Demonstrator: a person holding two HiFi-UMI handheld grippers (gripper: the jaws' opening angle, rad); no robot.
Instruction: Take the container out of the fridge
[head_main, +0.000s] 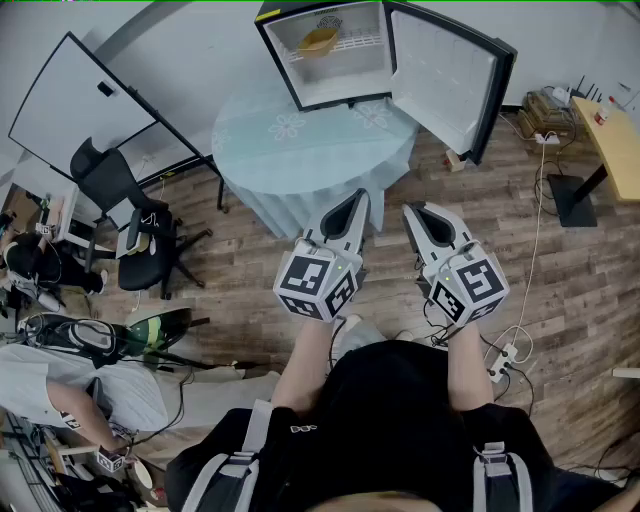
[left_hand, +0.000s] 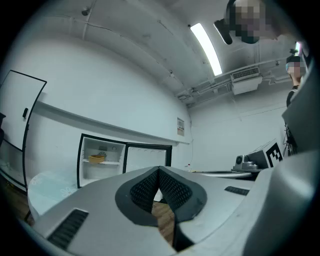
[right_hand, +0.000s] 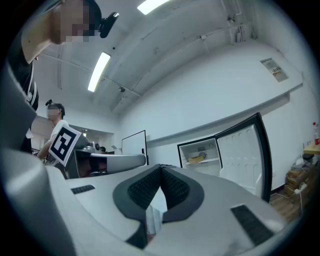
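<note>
A small fridge (head_main: 330, 60) stands on a round table (head_main: 300, 150) with its door (head_main: 440, 75) swung open to the right. On its wire shelf sits a yellow bowl-like container (head_main: 318, 41), also visible as the container (left_hand: 97, 158) and the container (right_hand: 196, 158) in the gripper views. My left gripper (head_main: 358, 197) and right gripper (head_main: 410, 211) are held side by side near the table's front edge, well short of the fridge. Both have their tips together and hold nothing.
A black office chair (head_main: 135, 215) and a whiteboard (head_main: 80, 110) stand to the left. A wooden desk (head_main: 615, 140) and cables (head_main: 535, 250) lie to the right. A seated person (head_main: 70, 390) is at the lower left. Wood floor surrounds the table.
</note>
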